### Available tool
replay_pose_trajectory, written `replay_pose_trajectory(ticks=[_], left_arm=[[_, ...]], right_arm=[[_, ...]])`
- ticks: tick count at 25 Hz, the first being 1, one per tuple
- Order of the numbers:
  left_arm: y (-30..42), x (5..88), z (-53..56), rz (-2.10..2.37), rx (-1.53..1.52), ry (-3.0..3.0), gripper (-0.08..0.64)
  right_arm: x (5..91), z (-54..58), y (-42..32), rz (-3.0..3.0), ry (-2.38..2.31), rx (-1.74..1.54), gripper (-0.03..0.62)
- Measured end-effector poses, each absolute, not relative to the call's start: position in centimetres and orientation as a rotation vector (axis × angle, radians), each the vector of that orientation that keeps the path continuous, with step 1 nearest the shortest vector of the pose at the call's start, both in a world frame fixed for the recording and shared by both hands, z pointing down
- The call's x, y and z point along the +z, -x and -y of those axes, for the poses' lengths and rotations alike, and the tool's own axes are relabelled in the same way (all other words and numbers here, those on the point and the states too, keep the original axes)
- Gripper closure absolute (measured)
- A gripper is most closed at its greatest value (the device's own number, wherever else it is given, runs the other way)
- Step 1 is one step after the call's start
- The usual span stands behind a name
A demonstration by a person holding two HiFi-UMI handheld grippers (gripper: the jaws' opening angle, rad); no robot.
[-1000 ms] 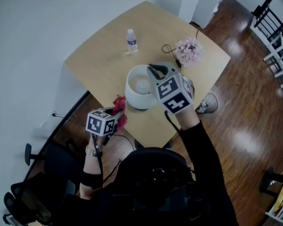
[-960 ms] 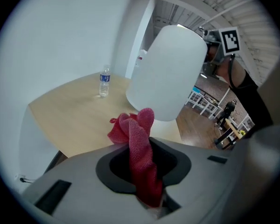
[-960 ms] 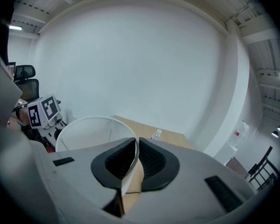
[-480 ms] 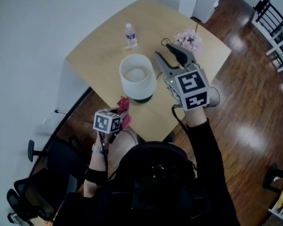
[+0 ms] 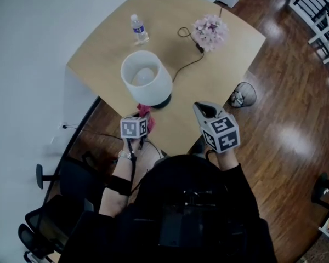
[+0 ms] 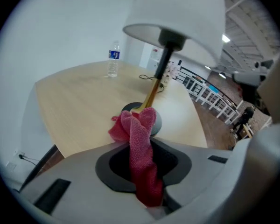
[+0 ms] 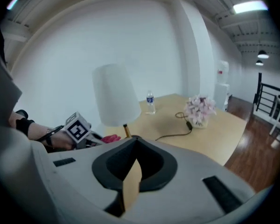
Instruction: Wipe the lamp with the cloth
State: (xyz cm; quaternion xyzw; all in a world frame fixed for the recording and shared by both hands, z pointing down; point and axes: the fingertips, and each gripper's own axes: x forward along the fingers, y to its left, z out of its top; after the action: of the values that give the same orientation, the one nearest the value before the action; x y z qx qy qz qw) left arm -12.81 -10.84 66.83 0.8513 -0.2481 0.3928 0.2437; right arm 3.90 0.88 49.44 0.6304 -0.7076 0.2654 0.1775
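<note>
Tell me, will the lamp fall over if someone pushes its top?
Probably it could tip: the lamp has a big shade on a thin stem over a small round base. A push low down would more likely slide it on the smooth table.

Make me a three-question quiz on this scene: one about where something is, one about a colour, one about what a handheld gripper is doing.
1. Where is the water bottle?
A. on the table, on the lamp's far side from the person
B. on the floor
C. inside the lampshade

2. What colour is the cloth?
A. blue
B. red
C. yellow

3. What are the jaws of the left gripper doing?
A. standing wide and empty
B. gripping the bottle
C. clamped on the cloth

Answers:
1 A: the head view shows it upright on the tabletop past the lamp.
2 B: it looks red in all three views.
3 C: the left gripper view shows the cloth pinched between them.
</note>
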Motion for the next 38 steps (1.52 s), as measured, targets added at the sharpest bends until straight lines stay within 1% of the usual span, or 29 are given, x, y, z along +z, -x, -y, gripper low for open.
replay_pose_trajectory(ticks=[3, 9, 28, 38], left_arm=[[12.2, 68.3, 13.4, 0.805, 1.022, -2.307, 0.473], [10.1, 68.7, 15.8, 0.926, 0.901, -2.304, 0.473], [3.0, 69.4, 9.3, 1.024, 0.866, -2.188, 0.472], [-2.0, 69.4, 11.1, 1.107, 0.817, -2.172, 0.474]], right_arm=[[51.9, -3.1, -3.2, 1.992, -1.736, 0.835, 0.584], [53.0, -5.2, -4.7, 1.971, -1.744, 0.904, 0.584], [56.5, -6.7, -8.1, 2.055, -1.543, 0.998, 0.584], [58.0, -8.8, -9.8, 2.053, -1.485, 1.030, 0.584]])
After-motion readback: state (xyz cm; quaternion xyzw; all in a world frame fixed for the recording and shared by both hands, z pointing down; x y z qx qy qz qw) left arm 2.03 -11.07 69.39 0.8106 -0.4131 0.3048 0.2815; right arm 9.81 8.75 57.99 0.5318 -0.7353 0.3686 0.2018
